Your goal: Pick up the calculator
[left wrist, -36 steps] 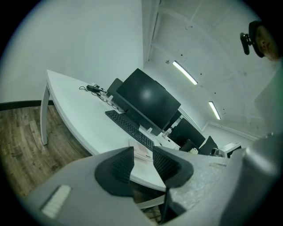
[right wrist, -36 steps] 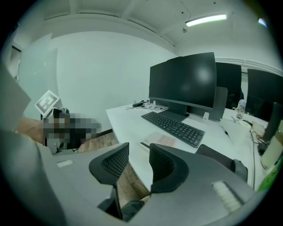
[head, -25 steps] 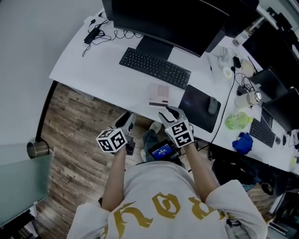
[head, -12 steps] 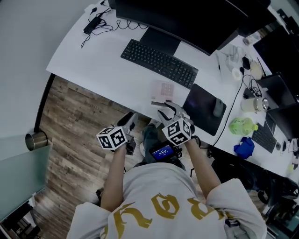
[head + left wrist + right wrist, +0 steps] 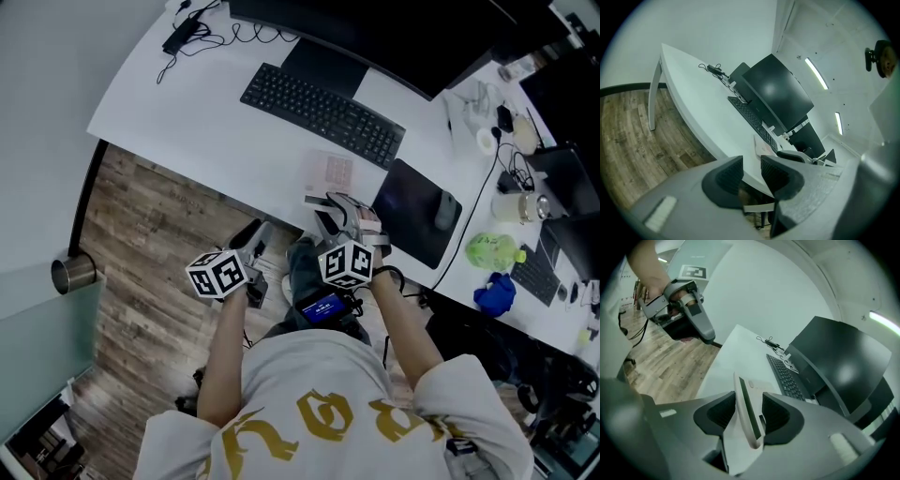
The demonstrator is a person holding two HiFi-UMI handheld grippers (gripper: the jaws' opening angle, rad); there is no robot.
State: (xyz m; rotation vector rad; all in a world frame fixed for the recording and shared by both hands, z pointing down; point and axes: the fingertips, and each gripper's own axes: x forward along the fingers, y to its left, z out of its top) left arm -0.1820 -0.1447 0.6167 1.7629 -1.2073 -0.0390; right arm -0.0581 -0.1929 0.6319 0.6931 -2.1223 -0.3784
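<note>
One task item: the calculator (image 5: 746, 413), a thin pale slab, is seen edge-on in the right gripper view. It is placed at the near edge of the table (image 5: 216, 122), just short of the keyboard (image 5: 323, 112).
Right tongs (image 5: 749, 403): clenched on the calculator. A pad is pressed to each flat face, and the slab is gripped by its near end.
Left tongs (image 5: 751, 164): parted by a narrow gap, with nothing between them. They are held off the table, over the wooden floor (image 5: 141, 234), and no part is taken in the grasp.
Done: the grasp is judged to be made, as the slab is seated deep between the pads and held in line with them.
Not settled: whether the far end is clear of the table cannot be told from any view.
Left to do: the calculator is to be raised plainly clear of the table, if that is not already so.
Progress: judged to be well past halfway, with only the lift to be confirmed.
Risk noted: only one end is held, so a tilt or slip is thought possible under a quick lift.
</note>
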